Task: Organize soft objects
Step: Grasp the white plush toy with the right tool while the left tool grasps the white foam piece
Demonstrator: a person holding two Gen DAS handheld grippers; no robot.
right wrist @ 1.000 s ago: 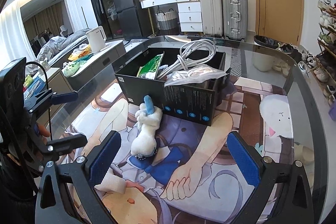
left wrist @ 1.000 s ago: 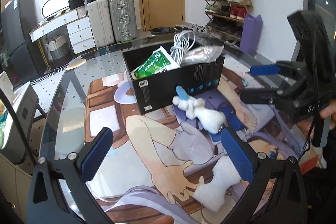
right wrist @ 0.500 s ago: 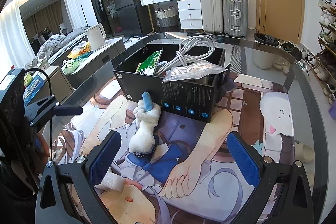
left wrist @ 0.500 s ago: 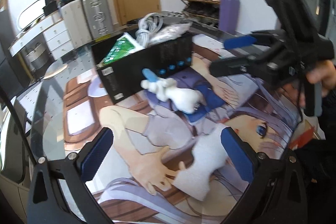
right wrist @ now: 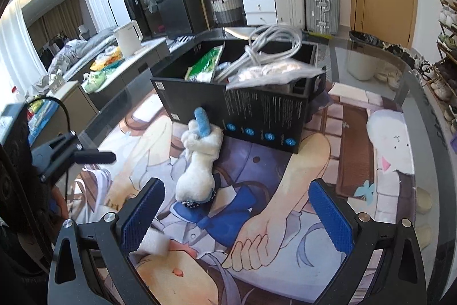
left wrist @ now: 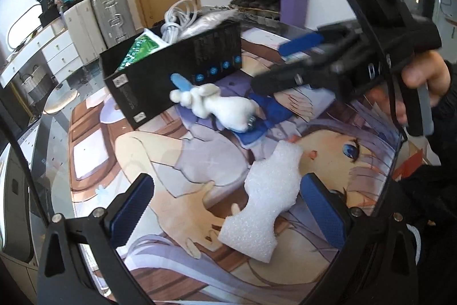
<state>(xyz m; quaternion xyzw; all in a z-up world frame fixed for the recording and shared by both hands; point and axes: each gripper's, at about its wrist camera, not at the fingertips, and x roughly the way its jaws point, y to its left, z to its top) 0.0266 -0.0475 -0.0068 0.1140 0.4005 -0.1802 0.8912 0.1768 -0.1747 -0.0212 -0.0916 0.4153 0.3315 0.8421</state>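
Glass table (right wrist: 368, 67), black box (right wrist: 257, 110), white plush toy (right wrist: 200, 165), foam piece (left wrist: 265, 196).

White plush toy (right wrist: 200, 162) with blue tip, white foam piece (left wrist: 265, 199), black box (right wrist: 257, 110).

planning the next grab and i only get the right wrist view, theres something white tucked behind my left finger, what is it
Observer: A white foam piece, pinched in at the middle, lying flat on the printed mat.
Operator: is the left tool on it
Observer: No. The left tool is open, and the foam lies between its fingers, nearer the right-hand one, not gripped.
Operator: how does my tool look from there
Observer: The right tool is open with its fingers pointing toward the white plush toy, not gripping it.
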